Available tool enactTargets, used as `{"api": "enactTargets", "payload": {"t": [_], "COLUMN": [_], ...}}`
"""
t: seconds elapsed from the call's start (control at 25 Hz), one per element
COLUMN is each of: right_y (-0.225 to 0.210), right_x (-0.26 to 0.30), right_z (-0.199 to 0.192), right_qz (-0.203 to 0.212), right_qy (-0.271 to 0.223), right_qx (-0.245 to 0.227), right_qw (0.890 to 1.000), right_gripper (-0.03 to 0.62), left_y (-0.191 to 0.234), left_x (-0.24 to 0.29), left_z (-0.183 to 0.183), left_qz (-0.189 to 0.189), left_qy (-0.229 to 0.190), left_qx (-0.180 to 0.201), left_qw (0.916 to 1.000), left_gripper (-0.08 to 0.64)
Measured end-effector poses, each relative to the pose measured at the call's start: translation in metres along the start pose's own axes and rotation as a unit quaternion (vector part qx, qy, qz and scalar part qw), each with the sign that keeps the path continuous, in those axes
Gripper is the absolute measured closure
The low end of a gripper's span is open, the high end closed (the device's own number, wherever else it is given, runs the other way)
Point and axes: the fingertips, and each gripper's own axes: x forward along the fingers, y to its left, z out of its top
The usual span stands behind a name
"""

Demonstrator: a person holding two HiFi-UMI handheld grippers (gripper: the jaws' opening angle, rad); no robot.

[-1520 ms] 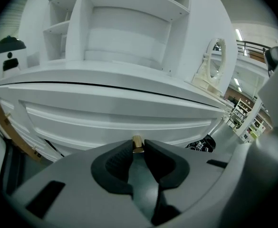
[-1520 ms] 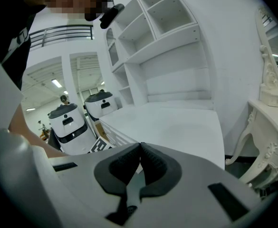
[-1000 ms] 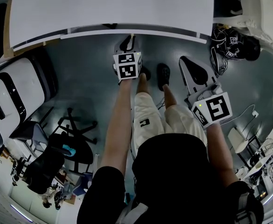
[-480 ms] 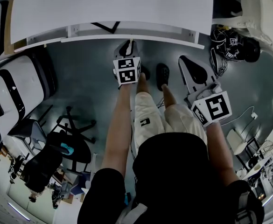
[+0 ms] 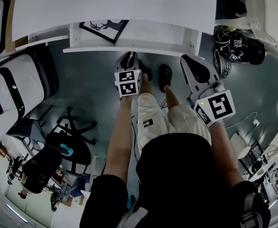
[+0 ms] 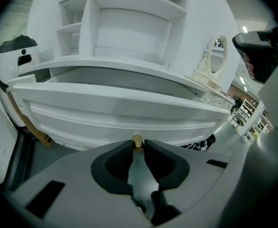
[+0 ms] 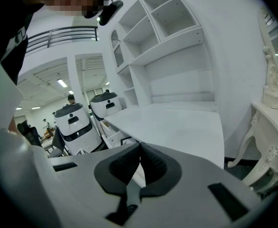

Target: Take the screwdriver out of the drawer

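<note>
A white drawer (image 5: 129, 50) stands partly pulled out from under the white desk (image 5: 115, 4). My left gripper (image 5: 131, 55) is shut on the small brass-coloured knob (image 6: 137, 140) of the drawer front (image 6: 129, 113). Inside the drawer, a framed black deer picture (image 5: 104, 30) lies at the left. No screwdriver shows in any view. My right gripper (image 5: 188, 61) hangs apart at the right, in front of the desk's edge, shut with nothing between its jaws (image 7: 139, 147). The right gripper view shows the desk top (image 7: 177, 127) and the open drawer (image 7: 115, 137).
White robots (image 5: 5, 94) stand at the left, with an office chair (image 5: 67, 146) behind them. A tangle of cables and a dark bag (image 5: 236, 46) lie at the right. White shelving (image 6: 129, 27) rises over the desk, an ornate mirror (image 6: 217, 63) beside it.
The drawer has slid out toward the person, and the left gripper has come back with its knob. The deer picture has come into sight. The right gripper has stayed put.
</note>
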Motion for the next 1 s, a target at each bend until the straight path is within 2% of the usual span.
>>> {"api": "enactTargets", "payload": {"t": [0.28, 0.6, 1.0], "right_y": [0.007, 0.006, 0.008], "right_x": [-0.005, -0.009, -0.007], "right_z": [-0.005, -0.011, -0.016], "right_qz": [0.008, 0.004, 0.002], "right_qy": [0.006, 0.020, 0.047], "right_qx": [-0.007, -0.010, -0.037], "right_qw": [1.000, 1.000, 0.998], "right_gripper": [0.575, 0.575, 0.575], "left_y": [-0.003, -0.007, -0.006], "left_x": [-0.022, -0.033, -0.045], "left_z": [-0.027, -0.043, -0.057], "left_qz": [0.006, 0.010, 0.012], "left_qy": [0.010, 0.018, 0.033], "left_qx": [-0.006, -0.020, -0.029], "left_qw": [0.9999, 0.9996, 0.9990], "left_gripper": [0.472, 0.472, 0.472]}}
